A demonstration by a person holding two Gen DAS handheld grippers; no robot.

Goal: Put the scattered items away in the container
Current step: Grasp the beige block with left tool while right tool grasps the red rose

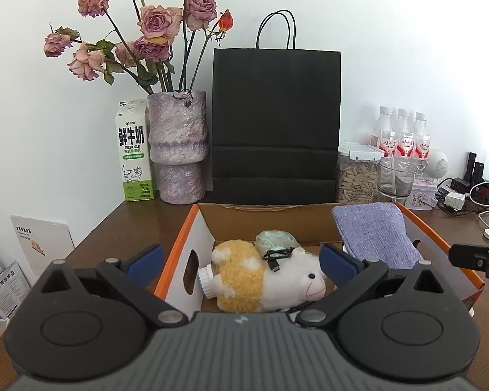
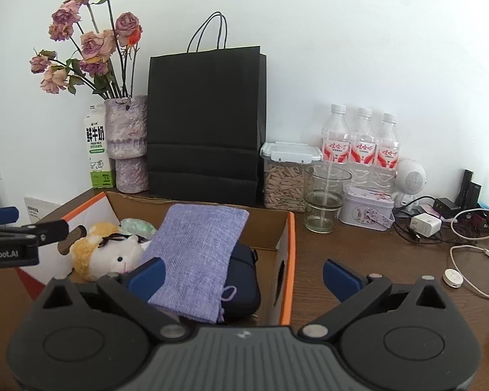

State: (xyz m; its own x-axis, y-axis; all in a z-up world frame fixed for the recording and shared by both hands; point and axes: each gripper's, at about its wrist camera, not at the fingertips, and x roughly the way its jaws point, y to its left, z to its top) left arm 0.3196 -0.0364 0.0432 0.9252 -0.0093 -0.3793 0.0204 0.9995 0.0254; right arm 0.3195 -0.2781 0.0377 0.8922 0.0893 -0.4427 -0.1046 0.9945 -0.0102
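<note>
An open cardboard box with orange edges stands on the brown desk; it also shows in the right wrist view. Inside lie a white and yellow plush sheep, a black USB cable on top of it, a white bottle cap, a pale green bundle, a purple cloth pouch and a dark blue case. My left gripper is open and empty above the box. My right gripper is open and empty over the box's right wall.
Behind the box stand a black paper bag, a vase of dried roses, a milk carton, a seed jar, a glass, three water bottles, a tin. Chargers and cables lie right.
</note>
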